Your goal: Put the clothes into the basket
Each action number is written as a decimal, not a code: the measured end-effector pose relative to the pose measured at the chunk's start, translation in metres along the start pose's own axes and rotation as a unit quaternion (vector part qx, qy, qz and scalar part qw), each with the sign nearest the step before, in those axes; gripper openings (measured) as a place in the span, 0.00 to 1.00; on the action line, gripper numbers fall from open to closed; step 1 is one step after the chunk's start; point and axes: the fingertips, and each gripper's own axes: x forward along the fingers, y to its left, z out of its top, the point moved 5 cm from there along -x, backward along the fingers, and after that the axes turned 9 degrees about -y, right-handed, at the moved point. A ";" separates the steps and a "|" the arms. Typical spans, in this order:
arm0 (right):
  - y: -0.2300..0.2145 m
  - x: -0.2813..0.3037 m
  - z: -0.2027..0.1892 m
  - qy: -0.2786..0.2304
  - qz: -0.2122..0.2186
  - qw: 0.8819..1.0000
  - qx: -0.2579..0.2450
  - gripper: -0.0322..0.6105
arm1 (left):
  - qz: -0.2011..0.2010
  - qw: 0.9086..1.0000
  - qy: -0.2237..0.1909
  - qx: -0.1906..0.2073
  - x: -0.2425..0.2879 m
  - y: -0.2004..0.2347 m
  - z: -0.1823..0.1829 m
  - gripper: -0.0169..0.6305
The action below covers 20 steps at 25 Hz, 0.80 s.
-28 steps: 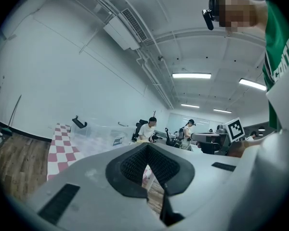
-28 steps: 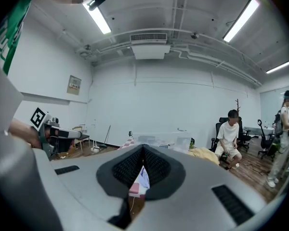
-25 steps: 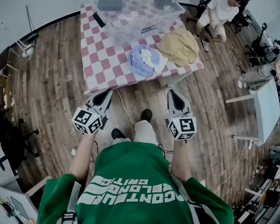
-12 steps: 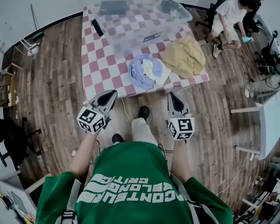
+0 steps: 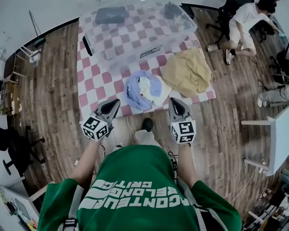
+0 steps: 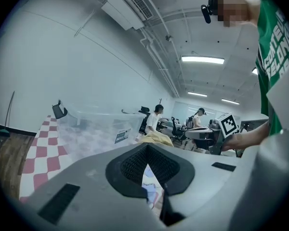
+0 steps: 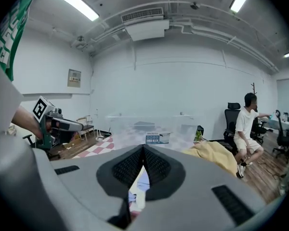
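Hovering shut, empty: left gripper (image 5: 113,103), right gripper (image 5: 174,103), tips at table (image 5: 94,88) edge; clothes (image 5: 143,88) just ahead; wood floor (image 5: 53,95) around.

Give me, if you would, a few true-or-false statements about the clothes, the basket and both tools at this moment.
1. The yellow garment and the blue and white pile lie on the checkered table. True.
2. The clear basket stands on the floor. False: it stands on the table, behind the clothes.
3. The left tool and the right tool are both shut and empty. True.
4. The right tool grips the yellow garment. False: it holds nothing and is apart from that garment.
5. A seated person is in view off to the table's right. True.
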 end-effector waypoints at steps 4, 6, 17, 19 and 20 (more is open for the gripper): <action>-0.022 0.023 -0.002 0.008 0.021 1.000 0.000 0.06 | 0.013 1.000 -0.004 -0.005 0.028 0.006 0.003 0.03; -0.031 0.032 -0.004 0.012 0.031 0.999 0.000 0.06 | 0.020 1.000 -0.003 -0.007 0.039 0.009 0.002 0.03; -0.054 0.062 -0.029 0.042 0.087 0.995 0.007 0.06 | 0.061 0.998 0.023 -0.014 0.065 0.011 -0.018 0.03; -0.053 0.067 -0.035 0.049 0.094 0.994 0.006 0.06 | 0.068 0.997 0.029 -0.012 0.067 0.014 -0.023 0.03; -0.053 0.069 -0.037 0.053 0.098 0.994 0.005 0.06 | 0.071 0.997 0.031 -0.012 0.067 0.015 -0.026 0.03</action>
